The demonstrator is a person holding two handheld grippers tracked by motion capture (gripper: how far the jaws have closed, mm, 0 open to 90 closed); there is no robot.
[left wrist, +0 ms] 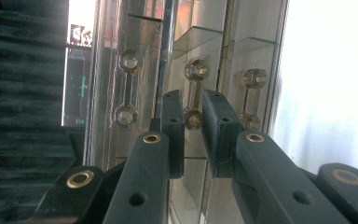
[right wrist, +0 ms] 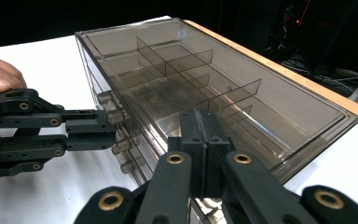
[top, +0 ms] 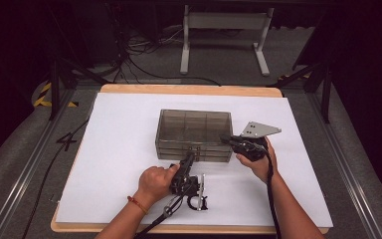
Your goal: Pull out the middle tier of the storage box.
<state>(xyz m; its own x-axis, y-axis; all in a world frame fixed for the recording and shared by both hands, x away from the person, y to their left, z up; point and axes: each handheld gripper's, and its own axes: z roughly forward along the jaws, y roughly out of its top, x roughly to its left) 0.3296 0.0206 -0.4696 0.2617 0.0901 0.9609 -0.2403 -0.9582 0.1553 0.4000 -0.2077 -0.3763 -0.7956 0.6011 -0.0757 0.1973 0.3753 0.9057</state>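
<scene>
We saw the white table sheet (top: 119, 149) lit evenly from above, bright against a dim, nearly black room around it. Shadows beside the smoky drawer box (top: 194, 130) on that sheet were soft and faint. In the left gripper view, the sheet right of the box (left wrist: 196, 56) burned out to plain white, and glare streaked the clear walls; the picture there was soft, perhaps from closeness. In the right gripper view, the box lid (right wrist: 205, 70) carried a pale sheen, and the near jaws looked slightly blurred.
</scene>
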